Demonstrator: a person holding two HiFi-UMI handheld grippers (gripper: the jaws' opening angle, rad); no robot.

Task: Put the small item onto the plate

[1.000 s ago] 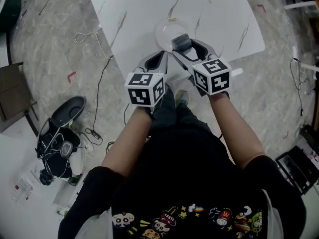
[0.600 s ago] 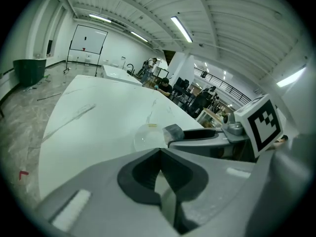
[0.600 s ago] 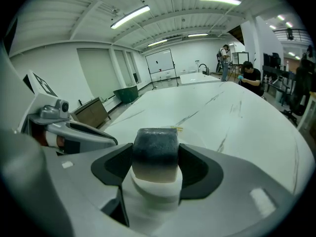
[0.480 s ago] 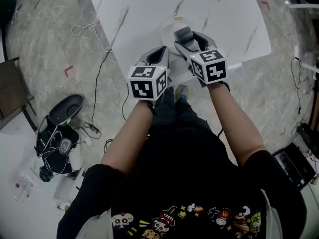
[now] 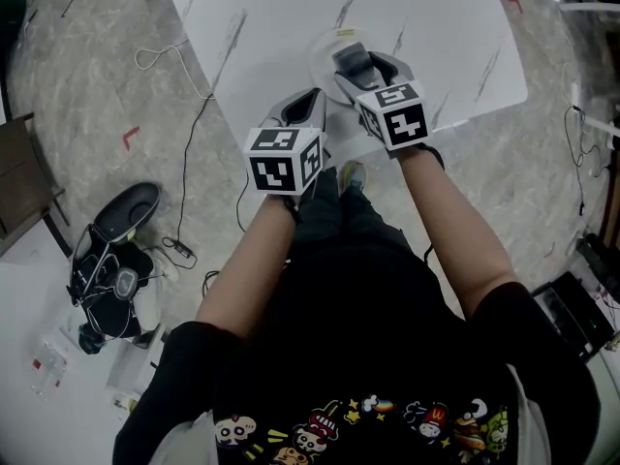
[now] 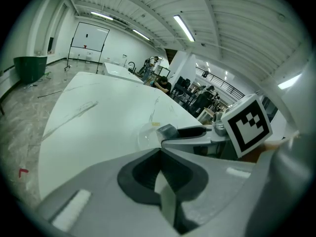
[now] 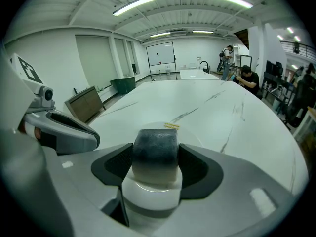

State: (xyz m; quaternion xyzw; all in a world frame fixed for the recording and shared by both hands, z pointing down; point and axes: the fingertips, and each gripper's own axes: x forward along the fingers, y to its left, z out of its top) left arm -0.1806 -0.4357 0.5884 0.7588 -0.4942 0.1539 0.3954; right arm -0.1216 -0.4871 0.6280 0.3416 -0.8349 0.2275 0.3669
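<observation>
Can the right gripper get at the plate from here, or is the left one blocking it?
Probably yes. The right gripper, its fingers shut on a dark grey block, hangs right over the round white plate; the left gripper sits beside it, short of the plate.

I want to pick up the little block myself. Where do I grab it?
Pinch the block's two flat sides, coming from the table's near edge, as the right gripper does. They look parallel, so it should not slip.
</observation>
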